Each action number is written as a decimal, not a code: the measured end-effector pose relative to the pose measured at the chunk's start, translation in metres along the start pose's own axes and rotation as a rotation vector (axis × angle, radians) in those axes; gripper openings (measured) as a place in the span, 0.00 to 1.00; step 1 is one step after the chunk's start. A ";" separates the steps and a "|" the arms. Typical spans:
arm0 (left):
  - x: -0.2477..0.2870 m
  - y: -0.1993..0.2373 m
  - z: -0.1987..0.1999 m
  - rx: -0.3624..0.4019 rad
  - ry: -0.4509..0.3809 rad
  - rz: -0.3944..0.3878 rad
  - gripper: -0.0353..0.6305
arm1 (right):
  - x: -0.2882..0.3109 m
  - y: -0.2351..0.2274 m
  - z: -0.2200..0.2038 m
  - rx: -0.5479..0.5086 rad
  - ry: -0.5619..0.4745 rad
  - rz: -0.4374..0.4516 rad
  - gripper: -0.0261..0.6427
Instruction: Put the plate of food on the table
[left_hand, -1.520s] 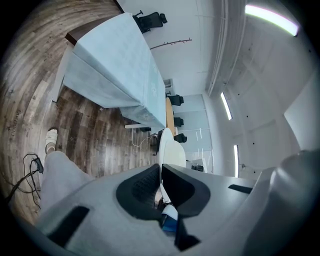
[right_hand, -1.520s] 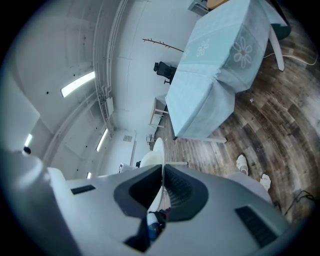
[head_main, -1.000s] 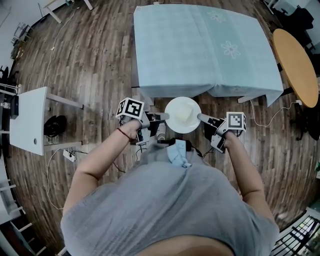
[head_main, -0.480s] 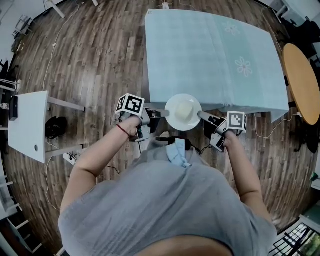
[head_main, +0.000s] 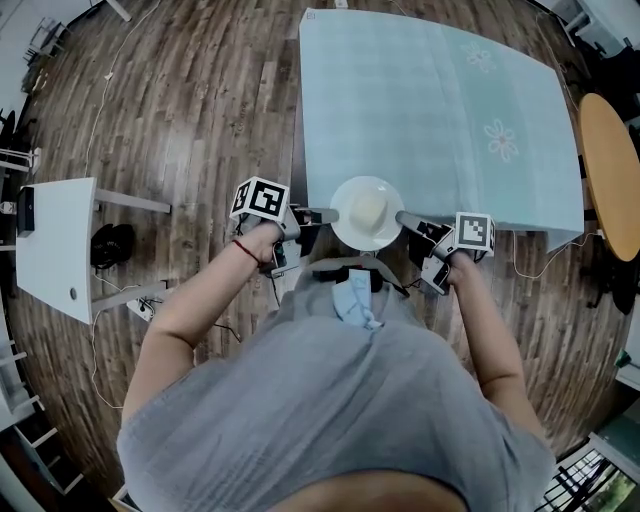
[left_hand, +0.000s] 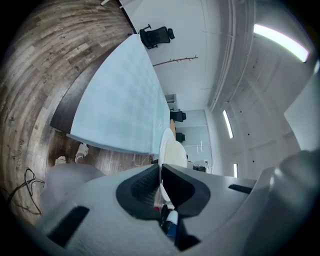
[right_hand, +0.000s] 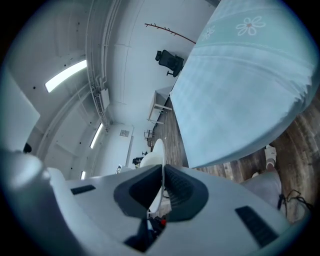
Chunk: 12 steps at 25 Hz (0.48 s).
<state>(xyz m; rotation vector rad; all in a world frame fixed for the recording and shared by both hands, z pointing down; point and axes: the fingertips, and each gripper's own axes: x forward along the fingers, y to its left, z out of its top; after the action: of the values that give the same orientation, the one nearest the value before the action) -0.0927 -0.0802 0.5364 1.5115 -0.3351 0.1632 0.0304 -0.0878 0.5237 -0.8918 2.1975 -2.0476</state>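
Observation:
A round white plate (head_main: 346, 228) carrying a pale lump of food (head_main: 368, 211) hangs over the near edge of the table (head_main: 430, 110), which wears a light blue cloth. My left gripper (head_main: 328, 215) is shut on the plate's left rim and my right gripper (head_main: 400, 217) is shut on its right rim. In the left gripper view the plate (left_hand: 166, 150) stands edge-on between the dark jaws, with the table (left_hand: 120, 105) beyond. The right gripper view shows the plate's rim (right_hand: 158, 152) pinched the same way, and the table (right_hand: 240, 85) ahead.
A small white side table (head_main: 55, 245) stands at the left, with a dark object (head_main: 110, 246) and cables (head_main: 140, 305) on the wooden floor. A round wooden table (head_main: 610, 175) is at the right edge. A black office chair (right_hand: 170, 61) stands far behind.
The person has stepped toward the blue table with the plate held in both grippers; the plate, which hung short of the cloth's edge, now overlaps it.

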 end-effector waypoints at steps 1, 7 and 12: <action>0.003 0.001 0.006 -0.006 -0.004 0.001 0.10 | 0.002 -0.002 0.007 -0.005 0.007 0.000 0.10; 0.009 0.007 0.023 -0.019 -0.032 0.008 0.10 | 0.012 -0.009 0.026 -0.016 0.047 -0.011 0.10; 0.011 0.016 0.035 0.008 -0.067 0.037 0.10 | 0.024 -0.016 0.036 -0.039 0.056 -0.014 0.10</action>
<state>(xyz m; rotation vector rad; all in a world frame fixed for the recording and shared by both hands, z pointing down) -0.0912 -0.1147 0.5559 1.5220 -0.4168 0.1433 0.0305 -0.1297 0.5420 -0.8665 2.2739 -2.0674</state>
